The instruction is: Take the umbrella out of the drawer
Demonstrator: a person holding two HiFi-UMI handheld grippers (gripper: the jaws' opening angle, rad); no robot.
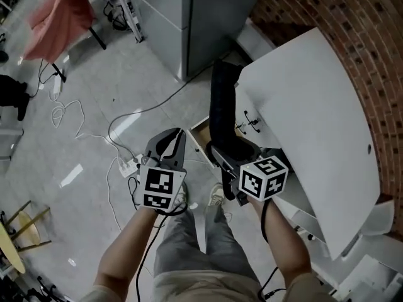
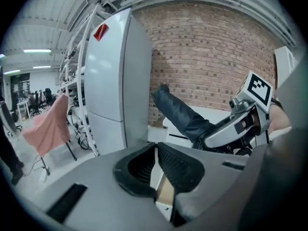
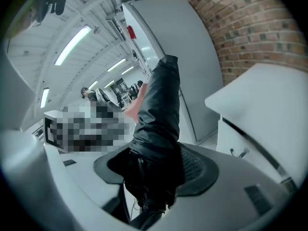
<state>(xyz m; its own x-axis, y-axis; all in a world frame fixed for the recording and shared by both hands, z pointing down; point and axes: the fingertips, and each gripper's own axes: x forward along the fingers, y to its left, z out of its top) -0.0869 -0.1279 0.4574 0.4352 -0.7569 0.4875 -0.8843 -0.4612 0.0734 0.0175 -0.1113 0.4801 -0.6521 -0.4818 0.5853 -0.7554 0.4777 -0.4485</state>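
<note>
Clamping the black folded fabric umbrella (image 3: 161, 105) near its lower end, the right gripper (image 3: 159, 153) has its fingers pressed on either side of the bundle, and the fabric fills the gap between them. In the head view the right gripper (image 1: 228, 156) sits right of centre with its marker cube toward the person. The umbrella (image 1: 223, 102) runs from it toward the far side, its tip near the foot of the tall grey metal cabinet (image 1: 189, 24).

The umbrella is out of the open drawer with the pale wooden edge (image 1: 200, 136) — it is held in the air above it, beside the left edge of the white cabinet (image 1: 315, 106). In the left gripper view the umbrella (image 2: 180, 114) slants up and to the left in front of the red brick wall (image 2: 207, 57).

The left gripper (image 1: 176, 137) is just left of the right one and apart from the umbrella. Its fingers (image 2: 178, 165) meet at the tips with nothing between them — only a narrow slit shows nearer their base.

On the grey floor (image 1: 94, 106) to the left lie white cables and a white power strip (image 1: 128, 165). A pink cloth (image 1: 60, 11) hangs on a stand at the far left.
</note>
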